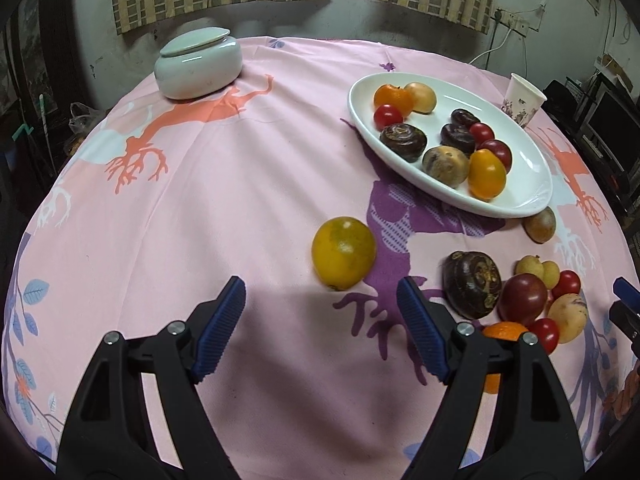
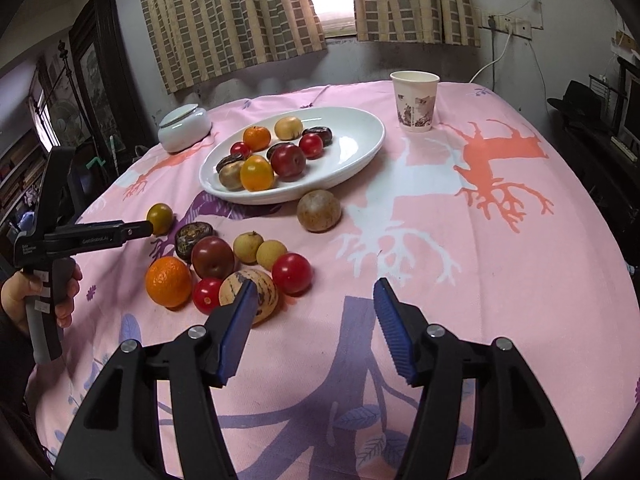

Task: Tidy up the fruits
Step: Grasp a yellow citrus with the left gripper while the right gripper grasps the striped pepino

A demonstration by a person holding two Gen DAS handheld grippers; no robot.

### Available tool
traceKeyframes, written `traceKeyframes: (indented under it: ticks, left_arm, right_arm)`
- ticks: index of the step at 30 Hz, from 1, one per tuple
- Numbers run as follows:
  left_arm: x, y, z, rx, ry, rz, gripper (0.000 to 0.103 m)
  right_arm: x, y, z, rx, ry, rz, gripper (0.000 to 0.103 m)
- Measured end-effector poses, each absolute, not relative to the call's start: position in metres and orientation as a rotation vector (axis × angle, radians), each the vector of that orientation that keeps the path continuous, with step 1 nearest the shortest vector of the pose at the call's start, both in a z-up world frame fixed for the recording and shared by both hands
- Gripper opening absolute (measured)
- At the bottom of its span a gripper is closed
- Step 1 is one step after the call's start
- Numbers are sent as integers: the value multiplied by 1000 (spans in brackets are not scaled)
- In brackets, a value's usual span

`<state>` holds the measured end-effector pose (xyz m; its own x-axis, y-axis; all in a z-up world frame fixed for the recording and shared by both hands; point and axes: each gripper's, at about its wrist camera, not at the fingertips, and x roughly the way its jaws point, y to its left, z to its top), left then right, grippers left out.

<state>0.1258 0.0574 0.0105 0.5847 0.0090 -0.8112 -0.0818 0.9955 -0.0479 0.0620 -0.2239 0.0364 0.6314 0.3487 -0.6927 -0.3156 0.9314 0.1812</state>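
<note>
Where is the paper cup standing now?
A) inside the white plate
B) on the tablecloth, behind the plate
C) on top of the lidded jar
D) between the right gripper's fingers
B: the paper cup stands upright on the pink tablecloth, beyond the white plate.

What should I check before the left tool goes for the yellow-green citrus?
1. Left tool open, nothing between the pads: ok.
2. Yellow-green citrus loose on the cloth, clear of other fruit: ok.
3. Citrus lined up between the pads: not ok, it sits toward the right pad.
4. Free space on the white plate: ok.
5. Right tool open and holding nothing: ok.
</note>
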Motion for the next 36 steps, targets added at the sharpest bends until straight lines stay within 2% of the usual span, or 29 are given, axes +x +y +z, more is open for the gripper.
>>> traceKeyframes:
  ticks: [9, 12, 13, 15, 16, 23, 30, 36]
  left_arm:
    - [142, 48, 0, -87, 952, 56, 79]
    - [148, 45, -2, -85, 951, 62, 76]
    - [150, 45, -3, -84, 955, 63, 69]
    - [154, 44, -8, -86, 978, 61, 42]
    - [154, 43, -8, -66, 967, 77, 39]
    - [129, 27, 5, -14, 934, 67, 38]
    - [84, 21, 20, -73, 847, 29, 39]
    - [82, 29, 17, -83, 843, -8, 39]
  right_arm:
    - [60, -219, 35, 19, 809, 399, 61]
    - [60, -218, 35, 15, 809, 403, 61]
    - [60, -218, 35, 15, 807, 405, 61]
    - [60, -217, 35, 11, 806, 407, 61]
    - [60, -217, 35, 7, 807, 406, 61]
    - [58, -211, 33, -20, 811, 419, 61]
    - [57, -203, 26, -50, 825, 438, 61]
    - [55, -187, 16, -90, 848, 469, 61]
